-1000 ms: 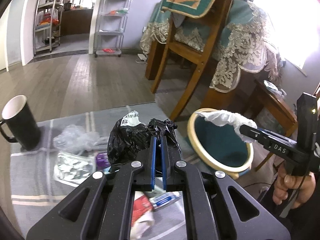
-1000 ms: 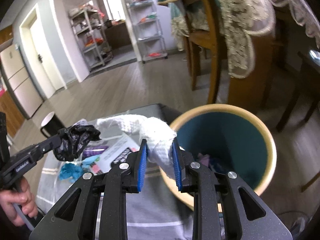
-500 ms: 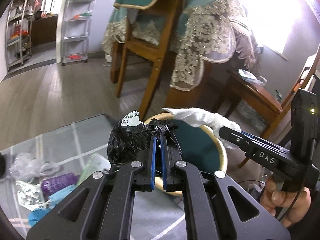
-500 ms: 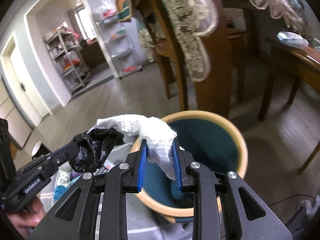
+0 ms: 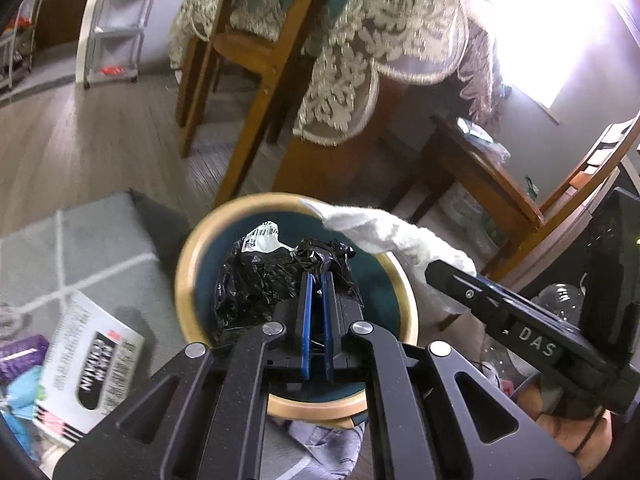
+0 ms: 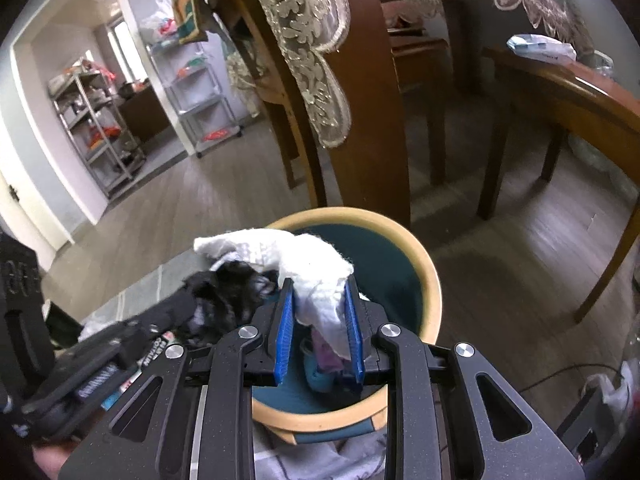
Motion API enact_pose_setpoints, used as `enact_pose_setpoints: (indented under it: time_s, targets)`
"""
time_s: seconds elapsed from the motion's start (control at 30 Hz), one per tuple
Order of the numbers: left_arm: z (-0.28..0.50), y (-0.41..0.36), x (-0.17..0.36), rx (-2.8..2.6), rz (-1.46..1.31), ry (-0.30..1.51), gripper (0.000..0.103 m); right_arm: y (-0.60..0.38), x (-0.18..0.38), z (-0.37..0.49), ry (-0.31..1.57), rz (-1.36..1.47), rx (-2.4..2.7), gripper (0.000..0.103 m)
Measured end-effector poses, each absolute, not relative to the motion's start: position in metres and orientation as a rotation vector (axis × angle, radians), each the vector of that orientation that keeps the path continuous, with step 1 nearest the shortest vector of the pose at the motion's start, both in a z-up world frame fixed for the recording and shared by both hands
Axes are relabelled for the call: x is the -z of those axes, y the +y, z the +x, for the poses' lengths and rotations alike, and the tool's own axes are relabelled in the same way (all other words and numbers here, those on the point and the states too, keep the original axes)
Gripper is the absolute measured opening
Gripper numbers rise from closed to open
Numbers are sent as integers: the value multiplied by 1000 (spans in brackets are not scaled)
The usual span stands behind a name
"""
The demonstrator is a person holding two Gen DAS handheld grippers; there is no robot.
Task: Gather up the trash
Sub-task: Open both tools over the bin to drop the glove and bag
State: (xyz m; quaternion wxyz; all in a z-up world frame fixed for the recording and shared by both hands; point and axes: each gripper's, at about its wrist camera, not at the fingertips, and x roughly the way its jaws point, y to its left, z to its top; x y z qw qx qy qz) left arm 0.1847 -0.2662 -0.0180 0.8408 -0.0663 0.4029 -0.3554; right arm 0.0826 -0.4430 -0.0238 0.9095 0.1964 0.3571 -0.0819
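Once carried from table to bin [image 5: 298, 408], left gripper [image 5: 317, 276] clamped black bag [image 5: 256, 284], right gripper [image 6: 319, 294] clamped white tissue [image 6: 304, 264]; both ready for release.

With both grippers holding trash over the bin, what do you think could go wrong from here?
1. The white paper towel in the right gripper trails toward the bin's rim; released now, it might drape over the edge or fall outside.
2. The black plastic bag in the left gripper is thin and crumpled, so it could cling to the pads.
3. The two grippers sit close together over the bin and could bump each other.
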Motion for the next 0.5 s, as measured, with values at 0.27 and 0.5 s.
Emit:
enact_pose_setpoints:
  time_s: [0.27,0.5]
  targets:
    - [197,-271,50,735,-162,963,4,-444,45,98,820,419,167,26]
    - [193,-256,43,736,-163,940,15,-443,57,106,858,427,167,33]
